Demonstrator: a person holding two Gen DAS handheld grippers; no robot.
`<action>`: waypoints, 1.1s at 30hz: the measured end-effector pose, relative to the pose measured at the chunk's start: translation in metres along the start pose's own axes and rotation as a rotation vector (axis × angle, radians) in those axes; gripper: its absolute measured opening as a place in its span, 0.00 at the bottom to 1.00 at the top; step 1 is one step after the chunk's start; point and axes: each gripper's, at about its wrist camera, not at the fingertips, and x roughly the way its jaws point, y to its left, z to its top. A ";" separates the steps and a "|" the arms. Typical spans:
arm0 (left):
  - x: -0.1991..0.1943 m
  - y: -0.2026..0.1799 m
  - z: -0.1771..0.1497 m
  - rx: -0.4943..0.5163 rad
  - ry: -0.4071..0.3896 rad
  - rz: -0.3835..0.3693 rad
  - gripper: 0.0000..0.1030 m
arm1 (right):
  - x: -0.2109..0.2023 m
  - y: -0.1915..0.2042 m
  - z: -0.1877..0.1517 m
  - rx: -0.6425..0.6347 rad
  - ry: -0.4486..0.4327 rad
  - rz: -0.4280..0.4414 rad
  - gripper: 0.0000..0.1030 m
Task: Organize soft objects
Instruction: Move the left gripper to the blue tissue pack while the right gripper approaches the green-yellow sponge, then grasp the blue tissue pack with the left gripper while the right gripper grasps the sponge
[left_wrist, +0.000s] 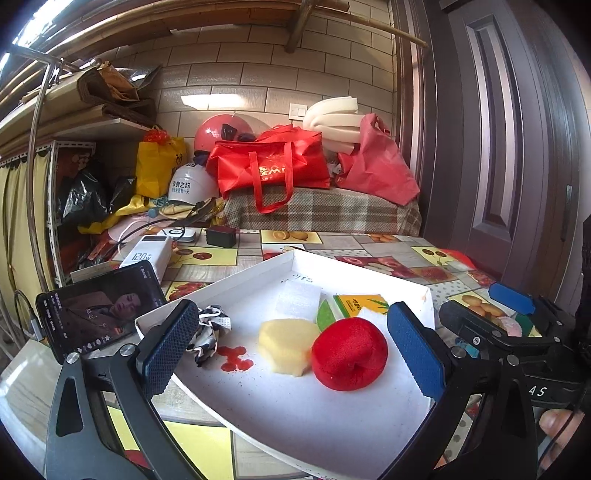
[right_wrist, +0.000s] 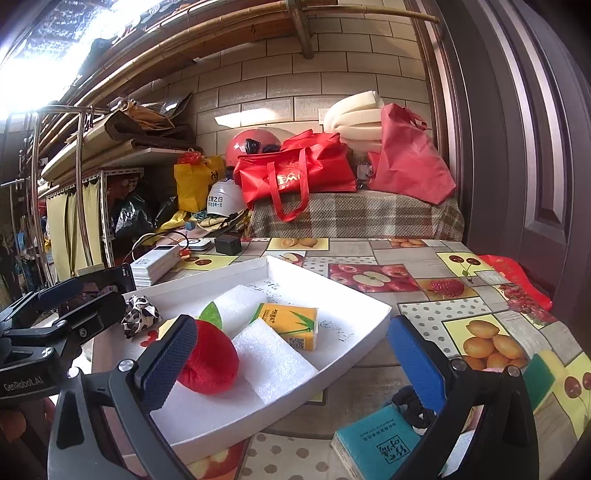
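Observation:
A white tray (left_wrist: 221, 284) on the fruit-print tablecloth holds a red plush apple (left_wrist: 349, 354), a yellow sponge (left_wrist: 284, 343), white foam pieces (right_wrist: 273, 358), a yellow-green tissue pack (right_wrist: 291, 321) and a crumpled leopard-print cloth (left_wrist: 208, 332). My left gripper (left_wrist: 291, 350) is open over the tray's near left side, with the sponge and the apple lying ahead between its pads, untouched. My right gripper (right_wrist: 293, 363) is wide open at the tray's near right corner and holds nothing. The nearest foam piece lies just ahead of it.
A teal tissue pack (right_wrist: 376, 443) and a black scrunchie (right_wrist: 410, 406) lie on the table under the right gripper. A green-yellow sponge (right_wrist: 535, 373) sits further right. A propped phone (left_wrist: 96, 314) and a power bank (left_wrist: 147, 254) stand left of the tray. Red bags (left_wrist: 273, 166) crowd the back.

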 end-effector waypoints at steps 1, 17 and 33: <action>-0.003 -0.006 -0.001 0.014 0.002 -0.014 1.00 | -0.006 -0.003 -0.002 0.002 -0.001 0.006 1.00; 0.000 -0.121 -0.016 0.156 0.216 -0.406 1.00 | -0.087 -0.191 -0.017 0.235 -0.038 -0.292 1.00; 0.084 -0.203 -0.039 0.344 0.533 -0.368 1.00 | -0.029 -0.214 -0.027 0.236 0.280 -0.171 1.00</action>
